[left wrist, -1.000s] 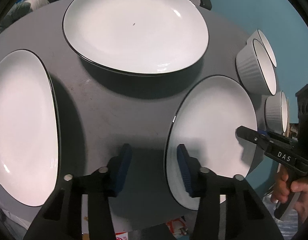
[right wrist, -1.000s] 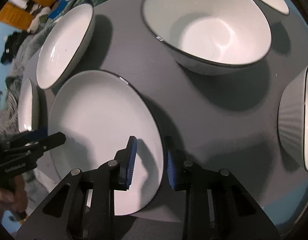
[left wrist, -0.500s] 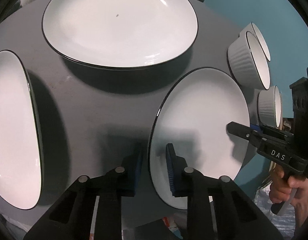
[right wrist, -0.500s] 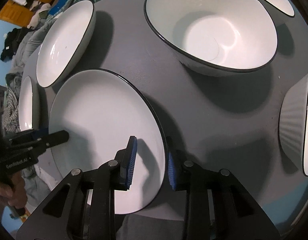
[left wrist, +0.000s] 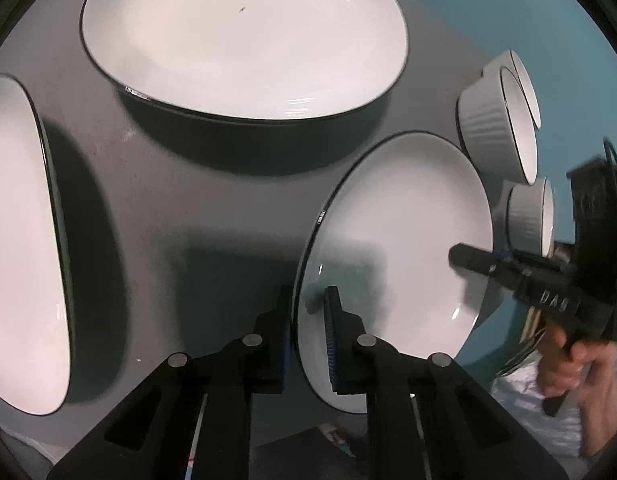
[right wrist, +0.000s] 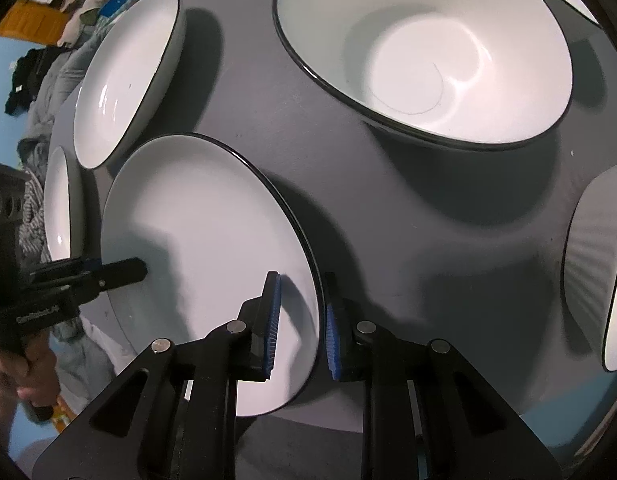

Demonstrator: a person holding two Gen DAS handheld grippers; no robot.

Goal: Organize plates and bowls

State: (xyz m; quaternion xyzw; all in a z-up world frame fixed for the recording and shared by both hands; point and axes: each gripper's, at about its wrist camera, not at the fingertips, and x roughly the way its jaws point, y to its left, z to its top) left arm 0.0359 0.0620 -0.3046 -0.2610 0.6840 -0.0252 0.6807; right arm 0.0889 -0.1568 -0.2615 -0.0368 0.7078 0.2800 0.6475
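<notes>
Left gripper (left wrist: 308,332) astride the near-left rim of a small white plate (left wrist: 400,240) with a thin dark edge, jaws closing on that rim: one blue pad over the plate's face, the other under its outer edge, seemingly pressing. Right gripper (right wrist: 300,320) at the opposite rim of the same plate (right wrist: 204,248), jaws also closing, rim between the blue pads, the inner pad apparently still a little off the white face. Each gripper visible from the other's camera, fingers laid over the plate's far edge, a bare hand (left wrist: 568,364) around the right one's handle.

Beneath, a round dark grey table (left wrist: 156,208), matte, with soft shadows under the dishes. Beyond its edge, teal blue wall or floor; in the right wrist view, crumpled clothes and striped cloth (right wrist: 36,128) at the left and something orange in the top corner.

Around the held plate: a large white plate (left wrist: 244,36) behind it, another large plate (left wrist: 20,240) at the far left, and ribbed white bowls (left wrist: 496,136) near the table's right edge, apparently two nested, with one more ribbed bowl (left wrist: 528,216) just below. In the right wrist view, a deep white bowl (right wrist: 428,48) with only a faint curved mark on its inside. Nothing else in any dish.
</notes>
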